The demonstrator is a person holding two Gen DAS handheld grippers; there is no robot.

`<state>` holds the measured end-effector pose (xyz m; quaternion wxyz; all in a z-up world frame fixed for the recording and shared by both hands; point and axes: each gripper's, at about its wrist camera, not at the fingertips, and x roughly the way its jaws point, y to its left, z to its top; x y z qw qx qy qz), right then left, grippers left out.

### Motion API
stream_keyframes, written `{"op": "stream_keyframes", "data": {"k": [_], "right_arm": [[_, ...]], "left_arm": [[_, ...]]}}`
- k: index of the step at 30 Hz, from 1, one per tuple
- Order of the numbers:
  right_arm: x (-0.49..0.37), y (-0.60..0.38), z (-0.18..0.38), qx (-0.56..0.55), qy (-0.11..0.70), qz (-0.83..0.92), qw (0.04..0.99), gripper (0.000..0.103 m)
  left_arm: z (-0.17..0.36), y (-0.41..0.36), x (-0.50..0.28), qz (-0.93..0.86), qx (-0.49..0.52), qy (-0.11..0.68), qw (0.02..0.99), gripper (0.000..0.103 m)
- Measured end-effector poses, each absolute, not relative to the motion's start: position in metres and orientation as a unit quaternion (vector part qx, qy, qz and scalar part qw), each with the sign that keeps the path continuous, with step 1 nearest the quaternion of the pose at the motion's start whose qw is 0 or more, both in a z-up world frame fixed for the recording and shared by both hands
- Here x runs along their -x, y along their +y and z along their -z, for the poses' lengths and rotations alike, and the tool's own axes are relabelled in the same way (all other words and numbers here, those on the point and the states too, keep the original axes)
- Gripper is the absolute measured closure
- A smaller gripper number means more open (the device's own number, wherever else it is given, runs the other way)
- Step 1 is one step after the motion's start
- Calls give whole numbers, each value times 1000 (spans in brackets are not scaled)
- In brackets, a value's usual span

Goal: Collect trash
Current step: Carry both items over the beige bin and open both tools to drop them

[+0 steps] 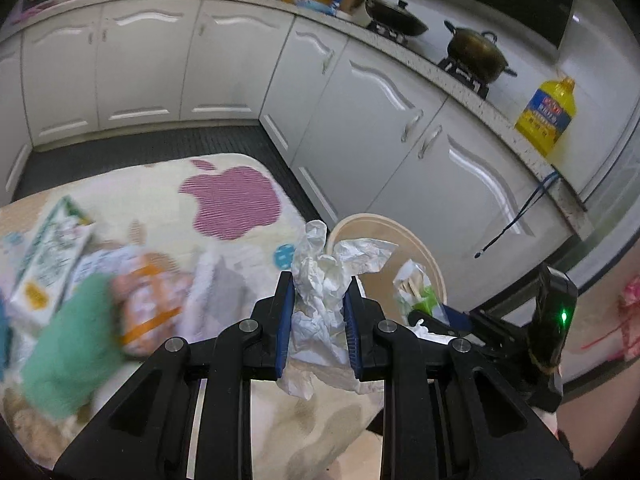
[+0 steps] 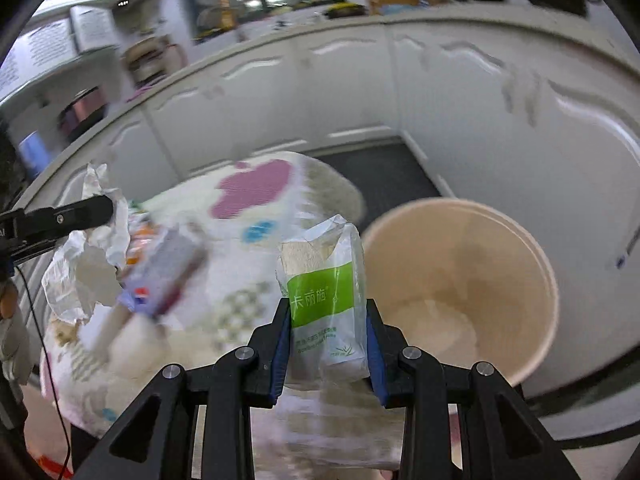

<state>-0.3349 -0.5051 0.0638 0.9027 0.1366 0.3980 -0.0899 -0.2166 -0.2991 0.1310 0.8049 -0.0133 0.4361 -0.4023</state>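
My left gripper point(image 1: 319, 284) is shut on a crumpled white paper point(image 1: 324, 280), held above the right edge of the small table; the paper also shows in the right wrist view point(image 2: 80, 276). My right gripper point(image 2: 328, 308) is shut on a clear plastic wrapper with a green label point(image 2: 324, 292), held just left of the beige bin point(image 2: 536, 264). In the left wrist view the wrapper point(image 1: 416, 288) hangs over the bin's rim point(image 1: 424, 248). Blurred trash lies on the table: a white and green carton point(image 1: 48, 256), an orange packet point(image 1: 148, 312), a green lump point(image 1: 72, 352).
The table has a cloth with a purple apple print point(image 1: 232, 200). White kitchen cabinets point(image 1: 360, 112) stand behind, with pots point(image 1: 476, 52) and a yellow oil bottle point(image 1: 546, 114) on the counter. A dark floor mat point(image 1: 140, 148) lies between table and cabinets.
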Motion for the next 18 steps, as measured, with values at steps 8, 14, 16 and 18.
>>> {"op": "stream_keyframes", "data": {"k": [8, 14, 16, 18], "right_arm": [[334, -549, -40, -165, 420, 145, 880, 70], [335, -575, -30, -182, 421, 178, 871, 57], [337, -583, -27, -187, 418, 192, 868, 53], [338, -589, -24, -197, 417, 197, 865, 53]], "left_arm": [[-106, -390, 207, 395, -13, 456, 797, 82], [-91, -434, 201, 400, -12, 463, 791, 76], [-86, -444, 199, 408, -6, 466, 785, 59], [-81, -449, 198, 413, 2, 471, 780, 49]]}}
